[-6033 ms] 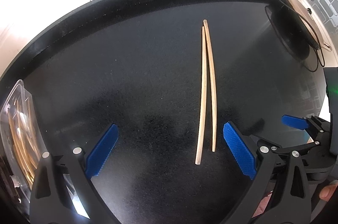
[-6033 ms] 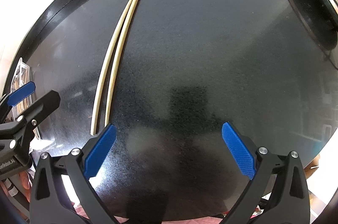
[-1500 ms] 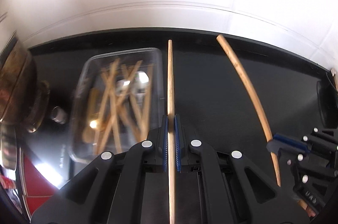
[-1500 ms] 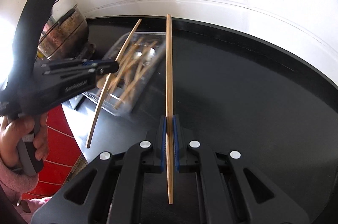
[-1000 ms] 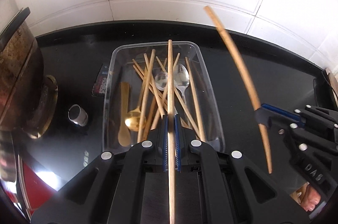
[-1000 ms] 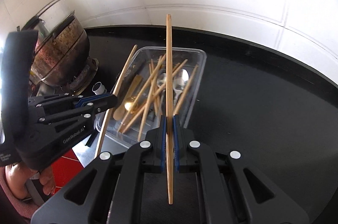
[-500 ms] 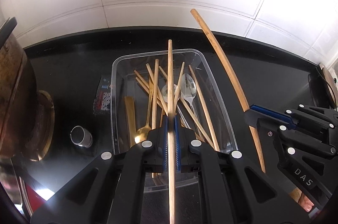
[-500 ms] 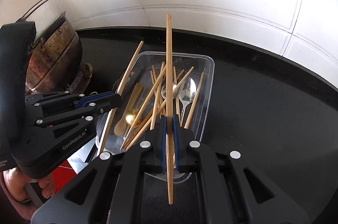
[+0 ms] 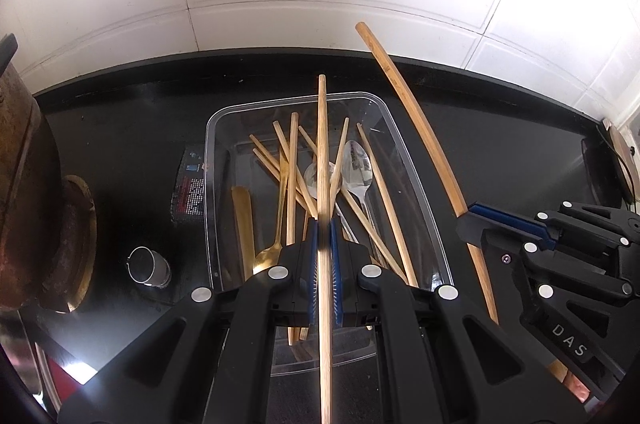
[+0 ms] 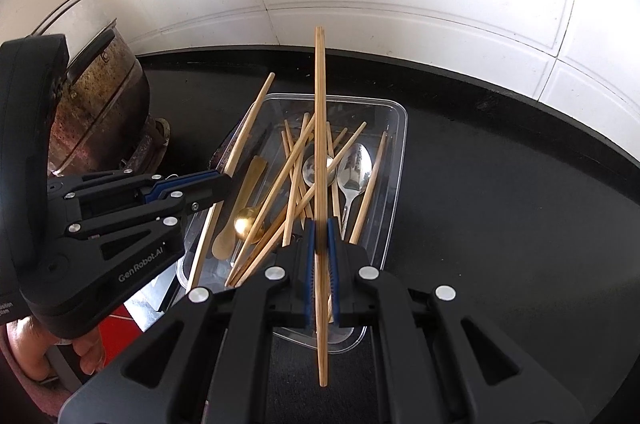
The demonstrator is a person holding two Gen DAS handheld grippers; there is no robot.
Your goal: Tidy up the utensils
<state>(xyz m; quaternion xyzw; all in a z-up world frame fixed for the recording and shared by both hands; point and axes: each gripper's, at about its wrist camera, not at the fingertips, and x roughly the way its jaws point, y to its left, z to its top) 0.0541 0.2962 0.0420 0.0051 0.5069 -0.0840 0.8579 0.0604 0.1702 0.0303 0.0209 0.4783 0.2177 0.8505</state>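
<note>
Each chopstick is a light, stiff, smooth stick, so a pinch near the middle keeps it from swinging. The left gripper [image 9: 323,256] has its jaws clamped on one chopstick [image 9: 322,160] right over the clear tray [image 9: 416,184]. The right gripper [image 10: 321,256] has its jaws clamped on the other chopstick [image 10: 319,128], also above the tray. More chopsticks and spoons [image 9: 360,168] are piled inside the tray on the black desk [image 9: 500,152]; a pot [image 10: 100,104] is just left of it.
</note>
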